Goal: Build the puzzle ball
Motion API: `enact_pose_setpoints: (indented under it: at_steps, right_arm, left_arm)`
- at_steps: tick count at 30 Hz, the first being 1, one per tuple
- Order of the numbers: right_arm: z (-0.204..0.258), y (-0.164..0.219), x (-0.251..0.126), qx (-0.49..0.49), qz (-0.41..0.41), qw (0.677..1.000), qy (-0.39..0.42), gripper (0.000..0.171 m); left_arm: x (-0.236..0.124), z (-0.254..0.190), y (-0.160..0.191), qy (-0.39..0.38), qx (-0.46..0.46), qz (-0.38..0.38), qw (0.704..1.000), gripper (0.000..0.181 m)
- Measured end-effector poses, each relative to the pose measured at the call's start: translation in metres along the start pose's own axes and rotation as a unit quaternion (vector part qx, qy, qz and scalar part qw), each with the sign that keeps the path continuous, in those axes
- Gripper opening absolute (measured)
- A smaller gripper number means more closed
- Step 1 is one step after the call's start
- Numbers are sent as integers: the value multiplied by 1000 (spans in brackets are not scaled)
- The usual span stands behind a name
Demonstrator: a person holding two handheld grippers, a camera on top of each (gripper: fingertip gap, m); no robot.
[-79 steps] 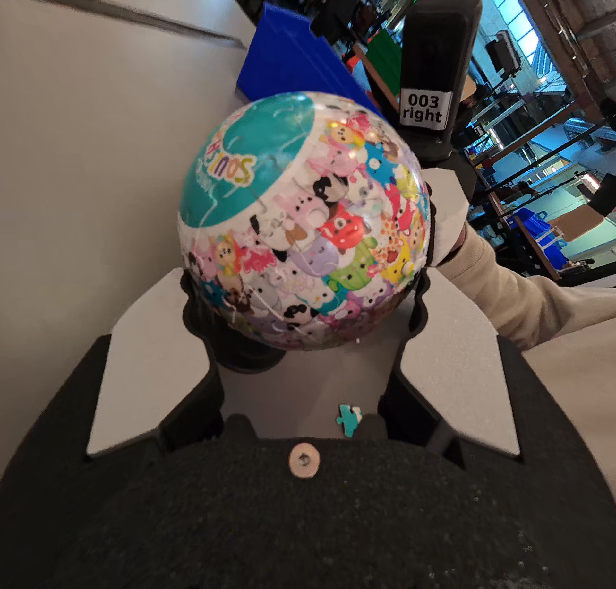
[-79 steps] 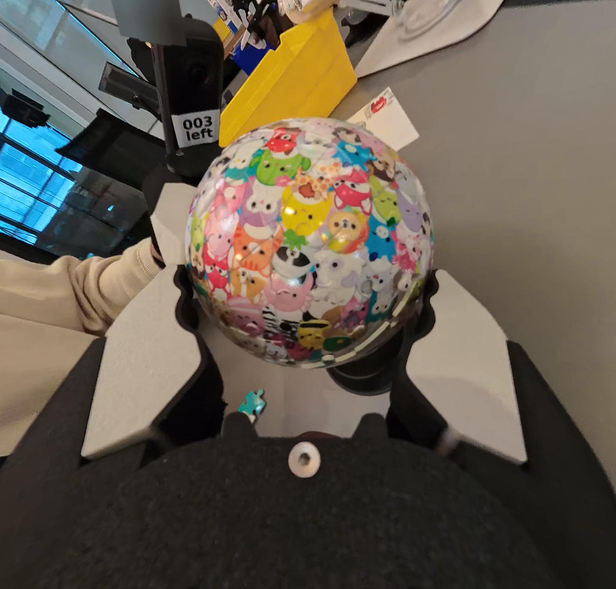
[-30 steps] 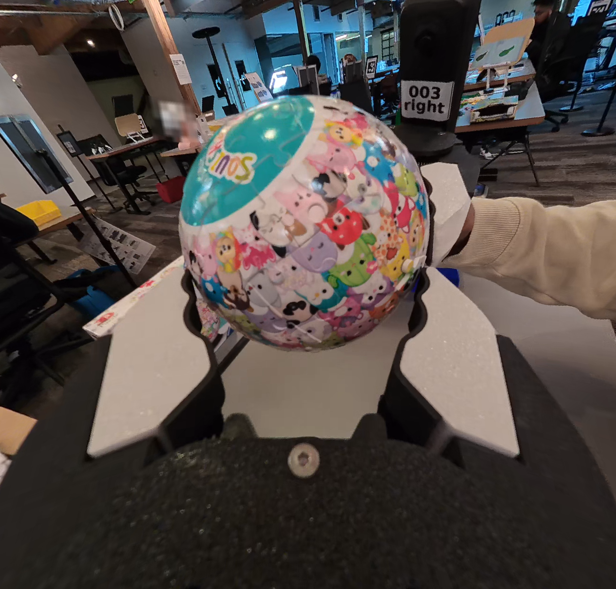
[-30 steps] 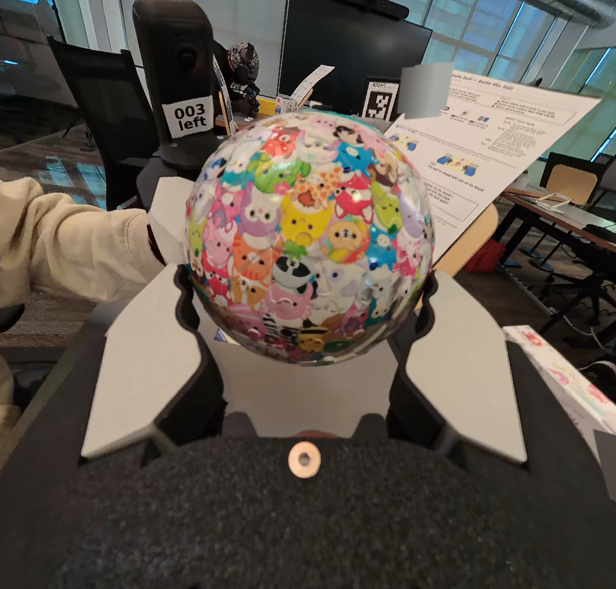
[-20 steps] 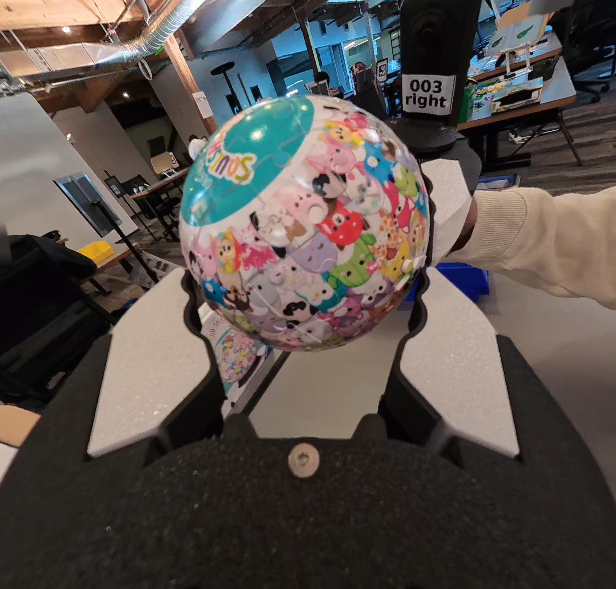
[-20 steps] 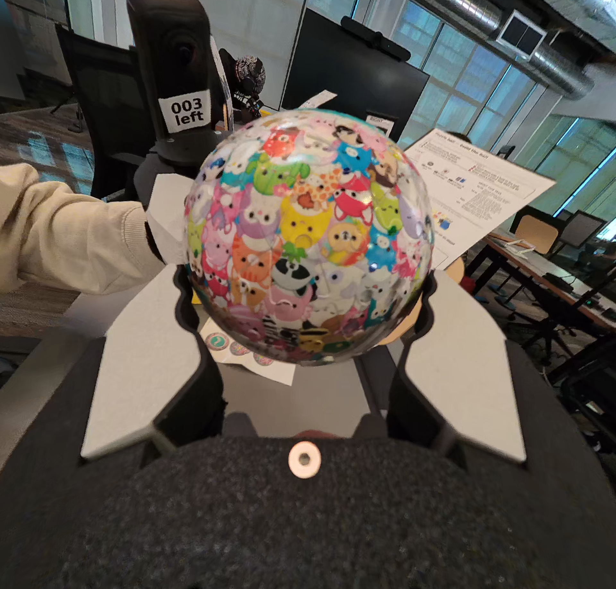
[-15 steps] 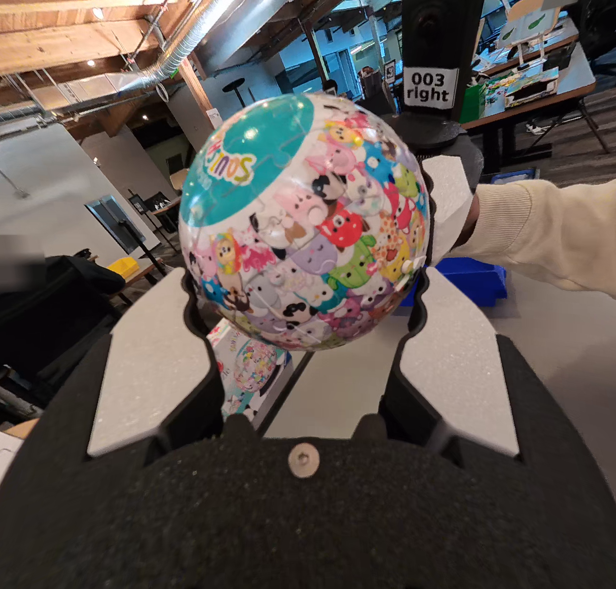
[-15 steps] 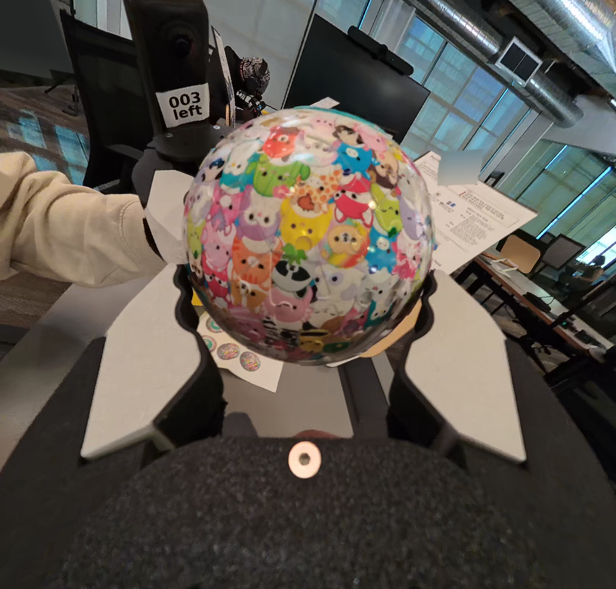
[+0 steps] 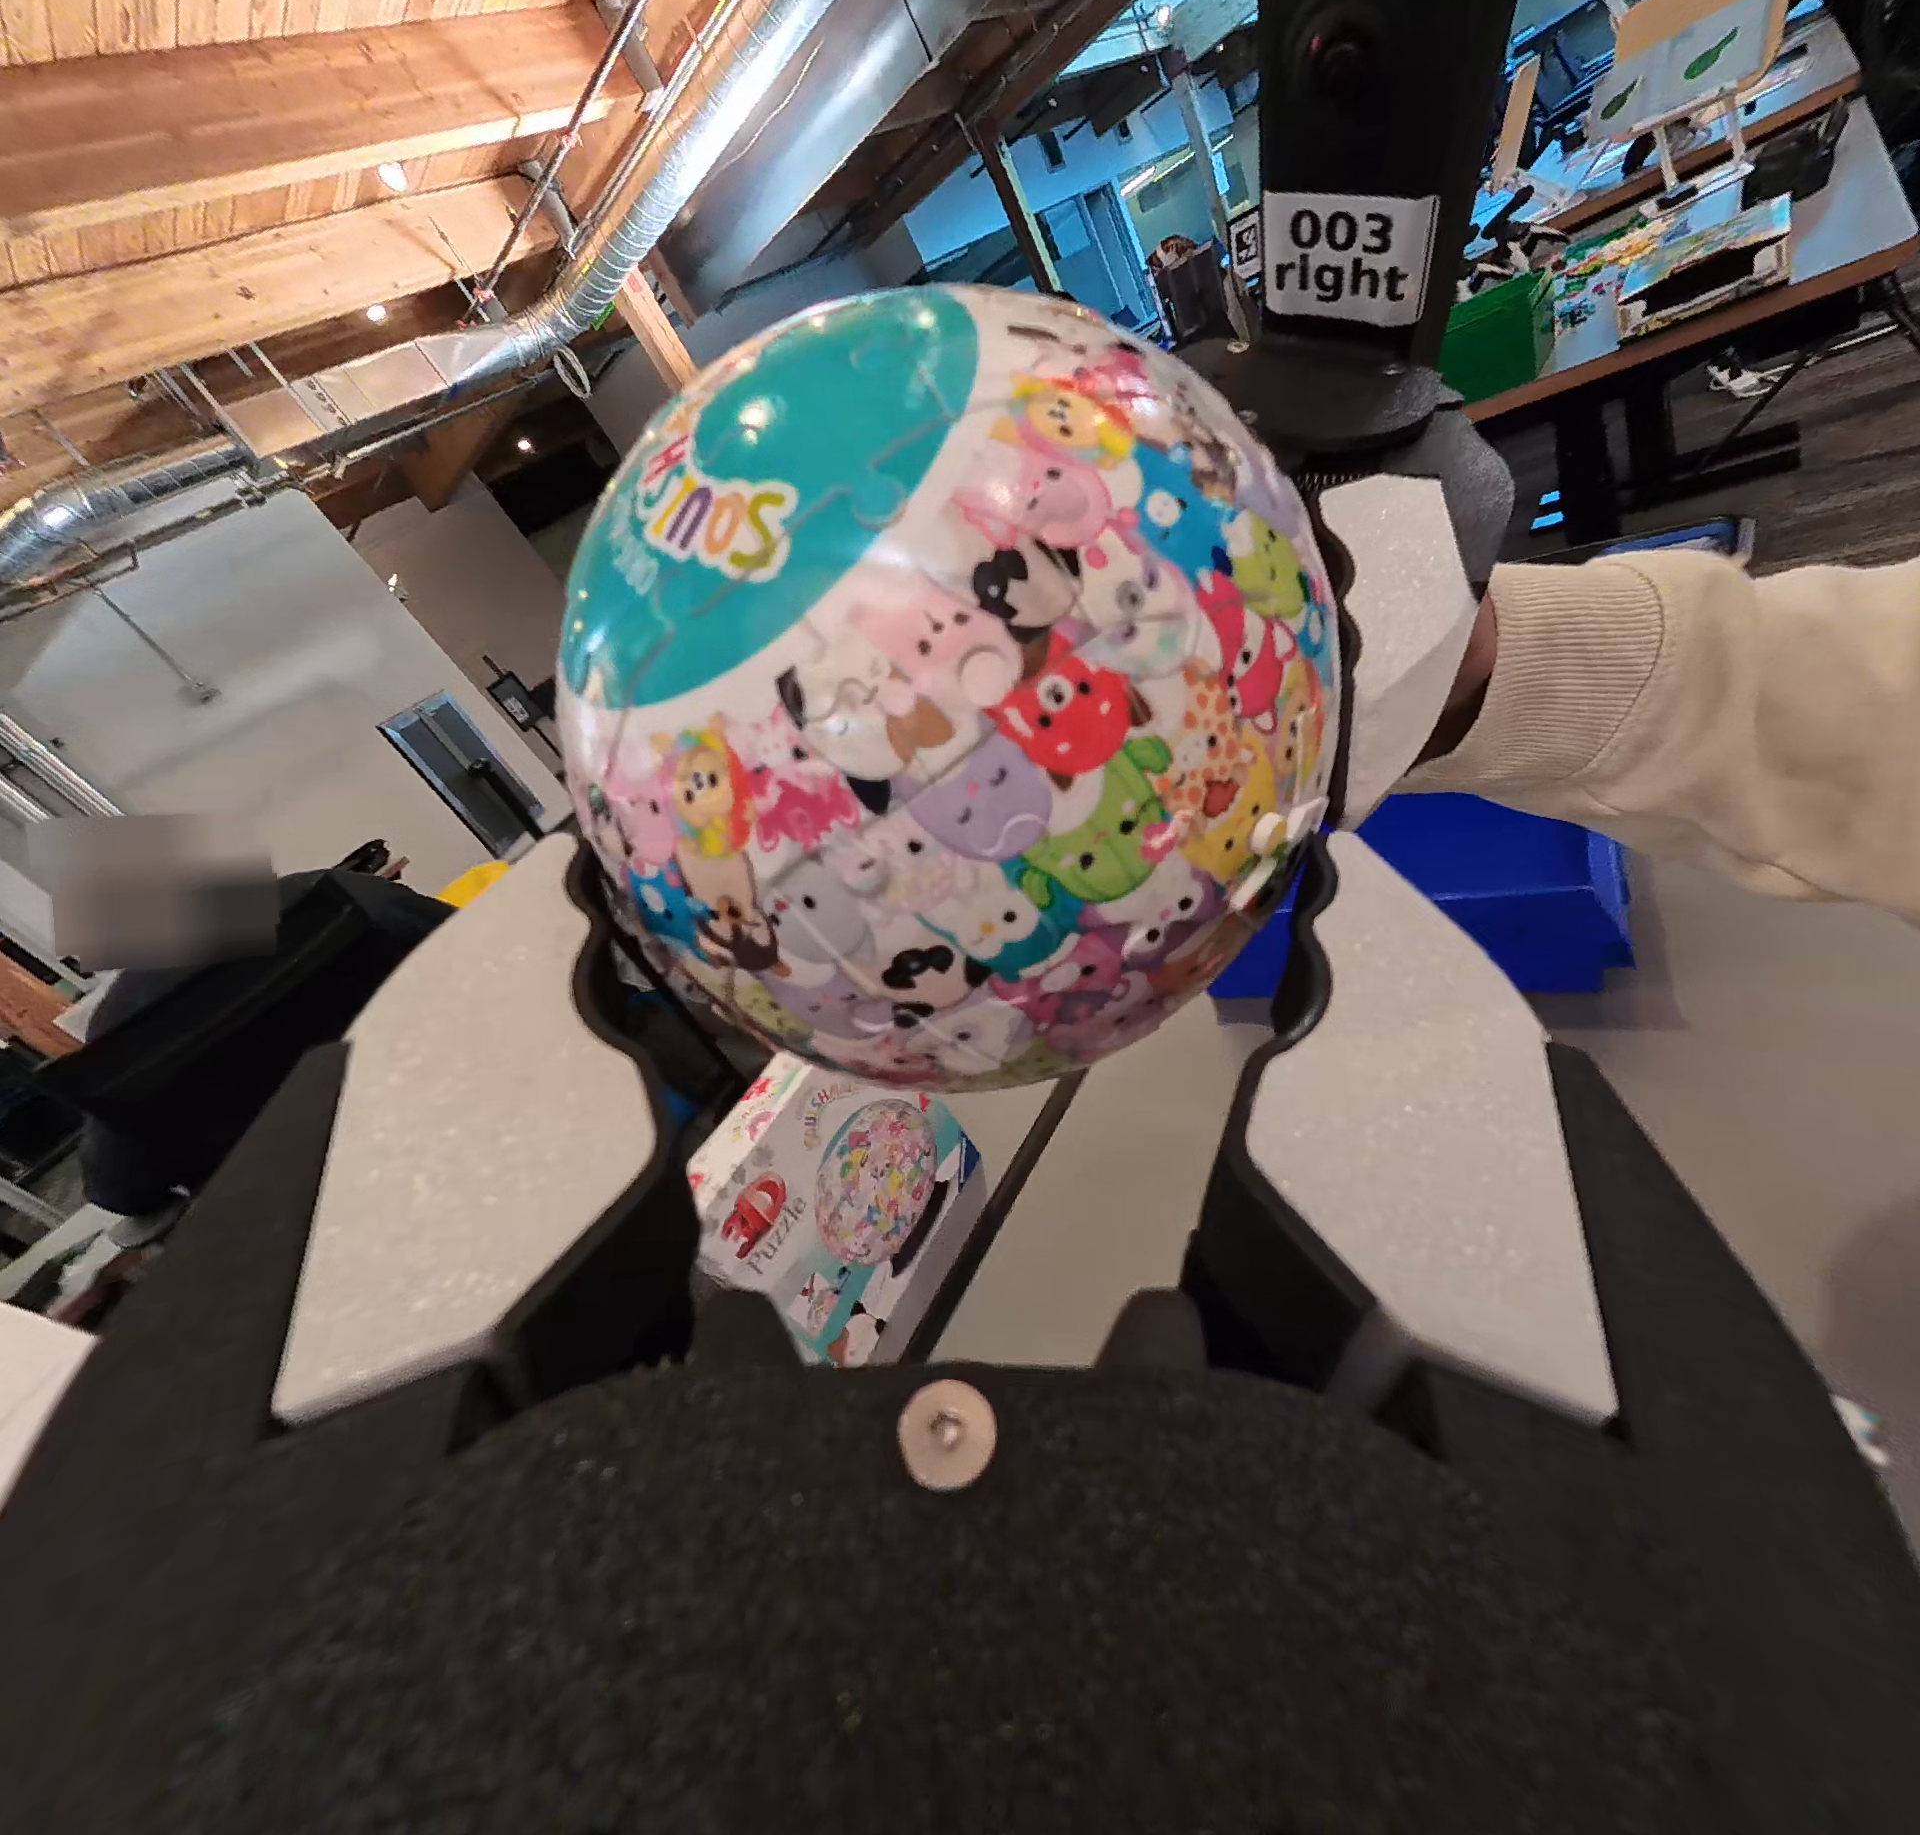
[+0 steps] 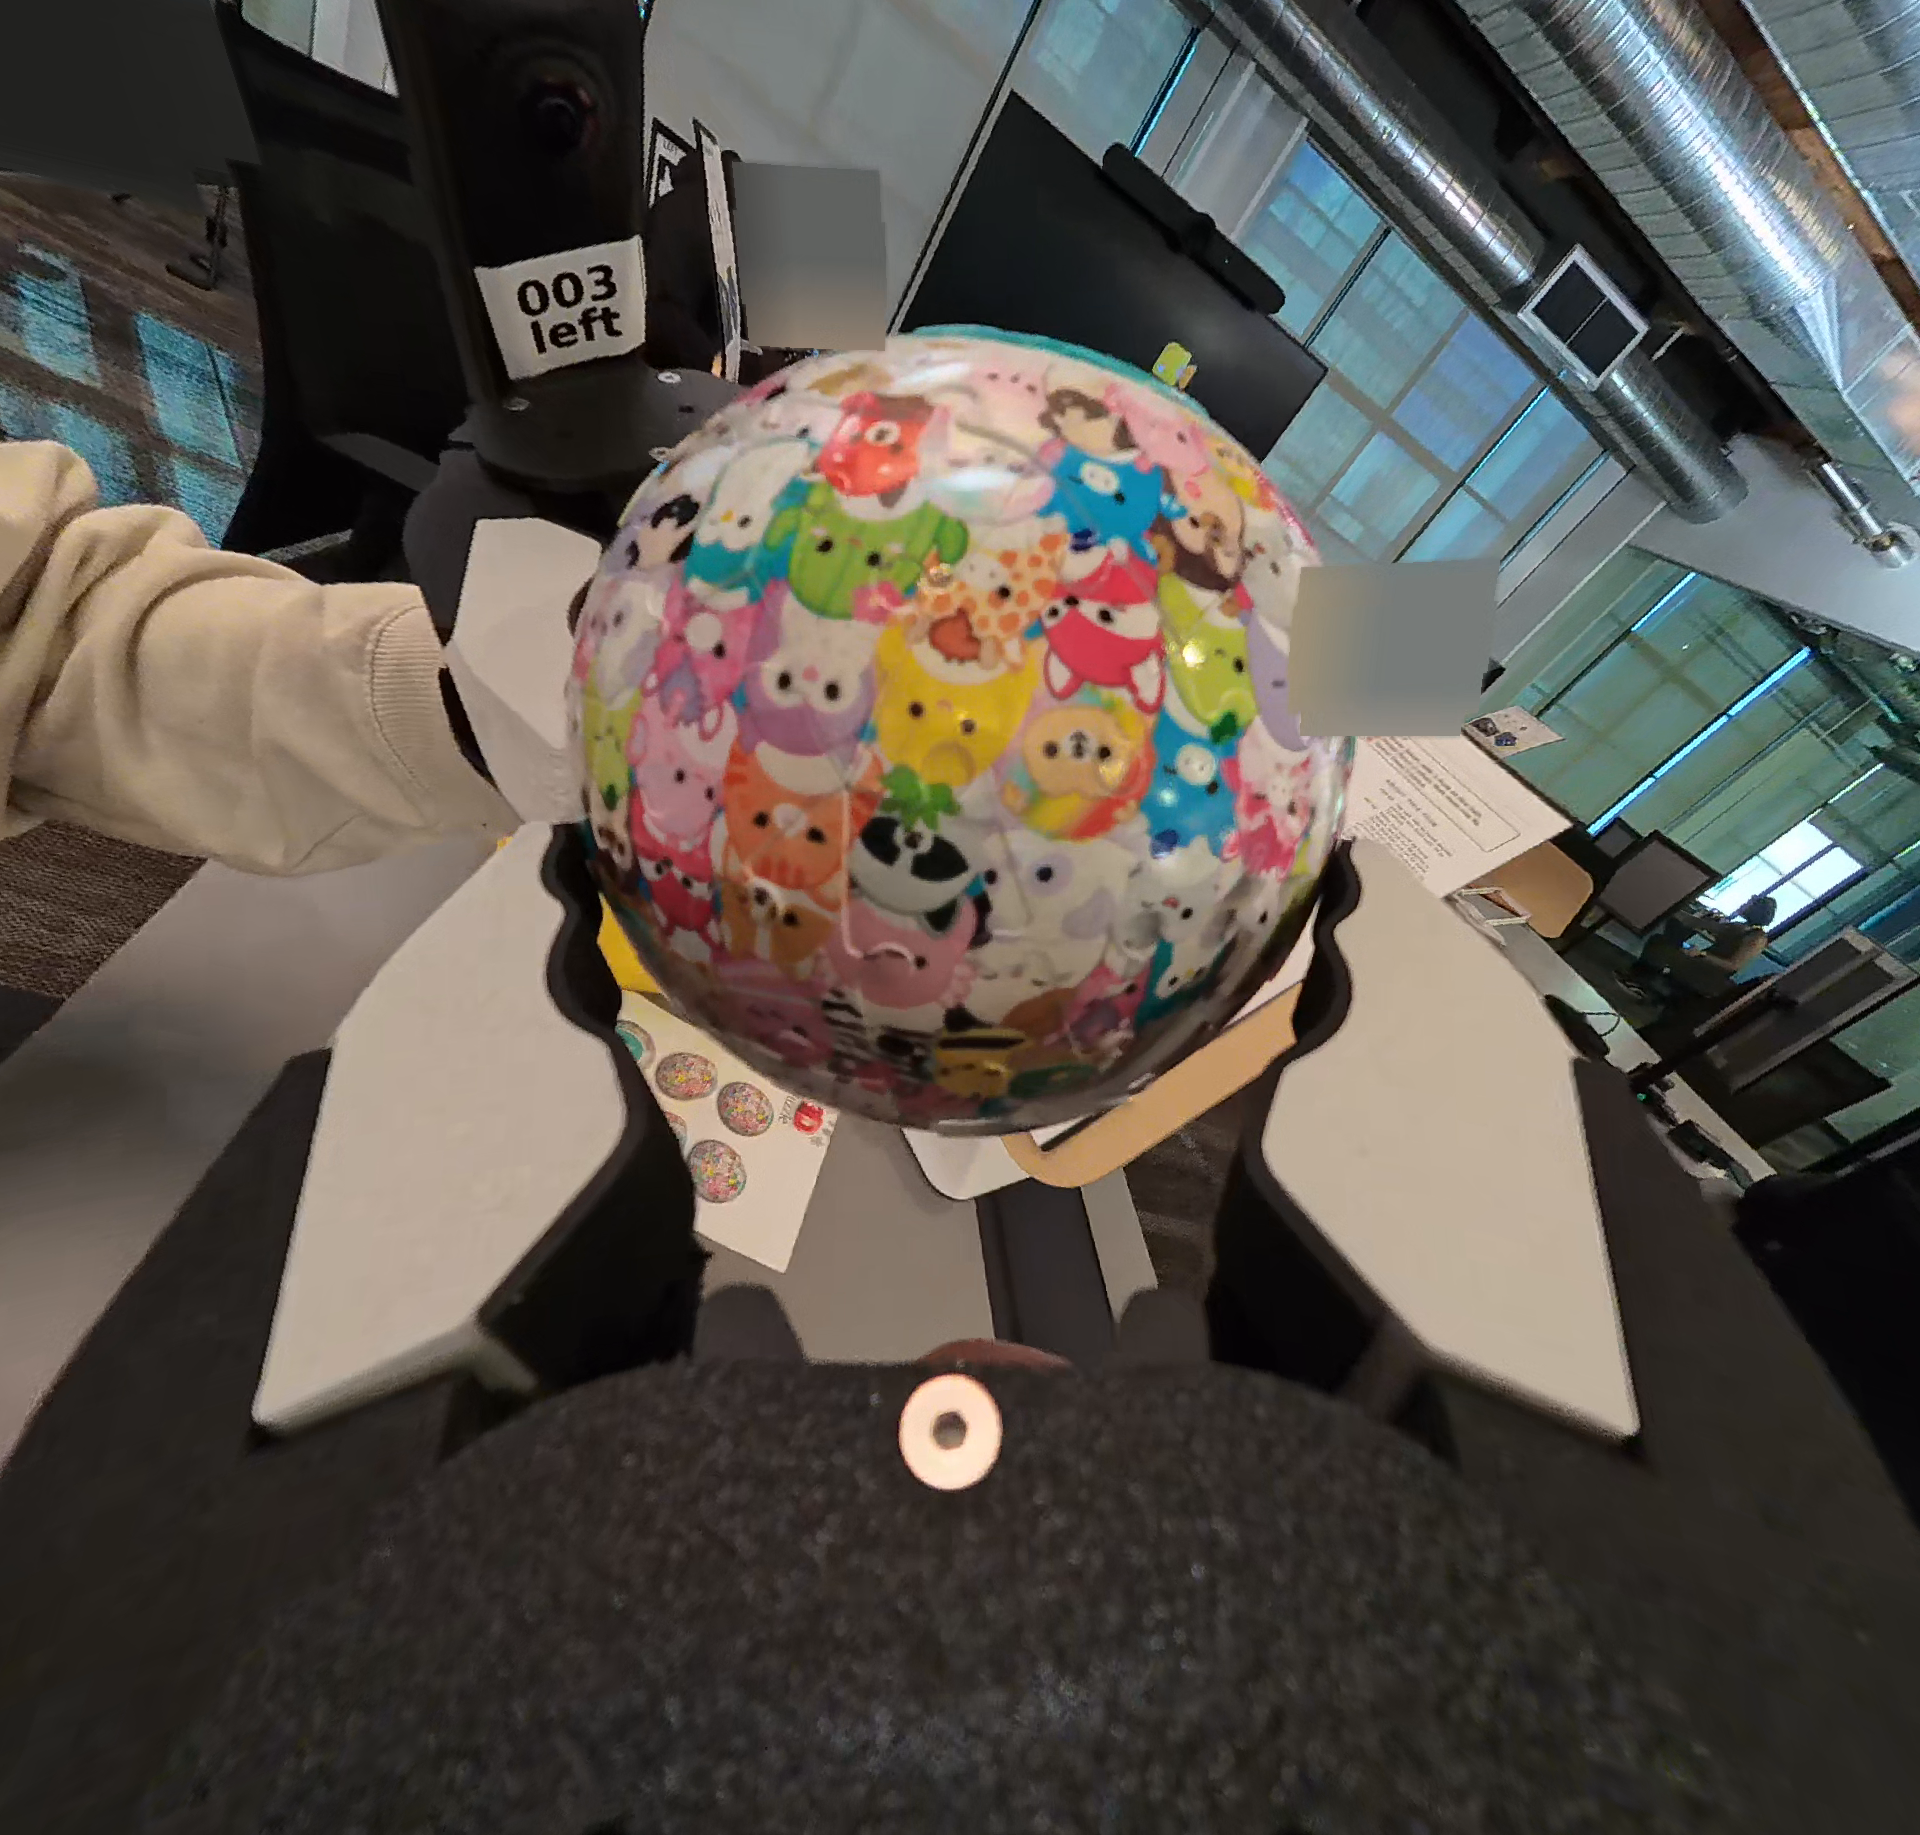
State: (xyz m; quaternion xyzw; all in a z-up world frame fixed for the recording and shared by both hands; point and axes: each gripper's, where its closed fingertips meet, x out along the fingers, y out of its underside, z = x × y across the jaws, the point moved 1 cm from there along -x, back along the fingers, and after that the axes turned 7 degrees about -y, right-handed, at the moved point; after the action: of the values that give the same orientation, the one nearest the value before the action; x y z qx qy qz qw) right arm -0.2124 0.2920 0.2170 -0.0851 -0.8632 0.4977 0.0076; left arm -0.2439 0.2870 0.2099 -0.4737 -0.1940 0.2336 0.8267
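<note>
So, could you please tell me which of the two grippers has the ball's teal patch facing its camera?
The left gripper: its view shows the teal patch on the puzzle ball; the right gripper sees only cartoon animals.

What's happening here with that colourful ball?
A person in a cream sleeve holds a hand-held tool in each hand. The left tool and right tool both clamp the puzzle ball from opposite sides, lifted above the grey table. The ball looks fully assembled; its box lies below.
</note>
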Motion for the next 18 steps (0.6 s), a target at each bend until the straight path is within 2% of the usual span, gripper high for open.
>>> enact_pose_setpoints:
  at_steps: [5,12,18]
  right_arm:
    - [9,22,0,66,21,998,-7,127]
    - [43,100,4,211,65,975,-25,127]
    - [82,169,7,341,89,935,-37,127]
  left_arm:
    - [1,-11,24,17,-68,30,997,122]
    - [1,-47,101,50,-199,84,975,122]
    - [-3,-85,167,79,-301,134,941,122]
